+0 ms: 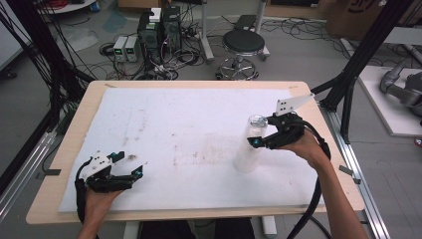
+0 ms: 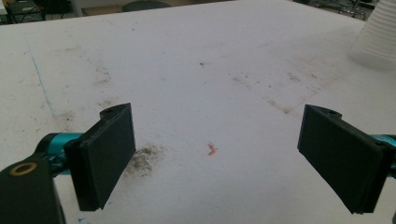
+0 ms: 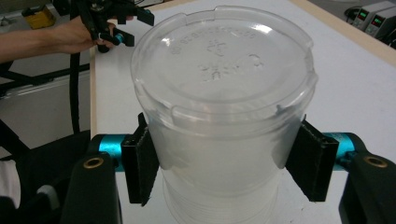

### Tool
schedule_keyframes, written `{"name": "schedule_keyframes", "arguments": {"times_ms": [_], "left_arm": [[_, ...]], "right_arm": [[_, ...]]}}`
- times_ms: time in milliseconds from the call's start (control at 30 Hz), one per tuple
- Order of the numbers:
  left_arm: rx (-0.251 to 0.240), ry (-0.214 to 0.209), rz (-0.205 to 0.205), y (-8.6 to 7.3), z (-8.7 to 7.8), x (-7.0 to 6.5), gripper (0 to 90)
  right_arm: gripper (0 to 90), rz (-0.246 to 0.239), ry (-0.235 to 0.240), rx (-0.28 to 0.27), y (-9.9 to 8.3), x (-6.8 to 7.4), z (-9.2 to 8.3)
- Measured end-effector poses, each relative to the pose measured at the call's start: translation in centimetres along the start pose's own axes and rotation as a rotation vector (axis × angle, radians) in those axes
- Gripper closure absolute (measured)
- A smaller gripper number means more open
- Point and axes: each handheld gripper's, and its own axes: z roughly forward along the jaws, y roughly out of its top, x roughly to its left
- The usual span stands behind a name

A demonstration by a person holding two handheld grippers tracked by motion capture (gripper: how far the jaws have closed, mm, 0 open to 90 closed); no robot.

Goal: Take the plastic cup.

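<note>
- High view: at the near left corner of the white mat [image 1: 199, 144], the left gripper [image 1: 130, 167] rests low over the mat, with its jaws standing wide and nothing between them
- In the left gripper view, only bare mat [image 2: 196, 93] lies between the two black pads [image 2: 107, 158], with a small orange speck [image 2: 212, 149] and a grey smudge [image 2: 142, 158] on it
- Farther to the right, the right gripper [image 1: 258, 139] holds the top cup [image 1: 255, 130] of a stack of clear plastic cups [image 1: 247, 157], which stands upside down on the mat
- In the right gripper view, the pads [image 3: 140, 163] press both sides of the top cup [image 3: 224, 107], and its embossed bottom faces up
- Behind the table [image 1: 94, 94], on the floor, stand a black stool [image 1: 243, 45] and some electronic boxes [image 1: 159, 32]
</note>
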Motion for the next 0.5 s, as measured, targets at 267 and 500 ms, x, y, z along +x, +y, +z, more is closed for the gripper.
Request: {"name": "schedule_keyframes", "arguments": {"times_ms": [267, 500], "left_arm": [[0.005, -0.001, 0.001, 0.0, 0.0, 0.0, 11.1], [0.004, -0.003, -0.007, 0.0, 0.0, 0.0, 11.1]], "right_arm": [[34.6, -0.009, -0.024, -0.019, 2.7, 0.4, -1.9], [34.8, -0.029, -0.038, -0.012, 5.8, 0.9, -3.6]]}}
